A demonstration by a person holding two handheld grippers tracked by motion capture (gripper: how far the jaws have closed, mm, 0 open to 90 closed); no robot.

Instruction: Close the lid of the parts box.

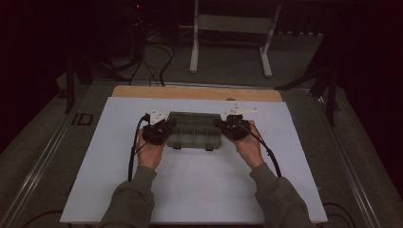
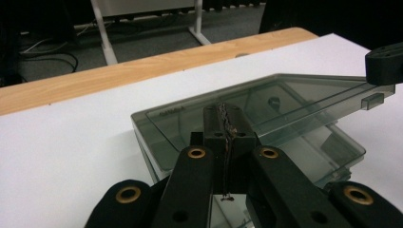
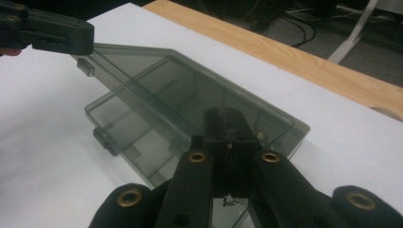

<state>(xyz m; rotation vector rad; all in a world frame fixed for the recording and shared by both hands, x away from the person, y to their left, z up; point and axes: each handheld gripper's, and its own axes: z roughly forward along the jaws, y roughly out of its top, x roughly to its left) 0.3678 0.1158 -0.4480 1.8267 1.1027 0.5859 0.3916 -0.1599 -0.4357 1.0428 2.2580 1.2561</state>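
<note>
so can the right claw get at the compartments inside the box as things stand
Probably not yet. The right claw is shut on the lid, as is the left claw. The lid is only partly raised and slants over the box, covering the compartments. It would need to let go first.

No readable text, labels or numbers anywhere

We see a smoky grey clear box [image 1: 195, 129], black grippers [image 1: 158, 130] with brass rivets, a white board [image 1: 119, 166] and a light wood table edge [image 1: 190, 92].
</note>
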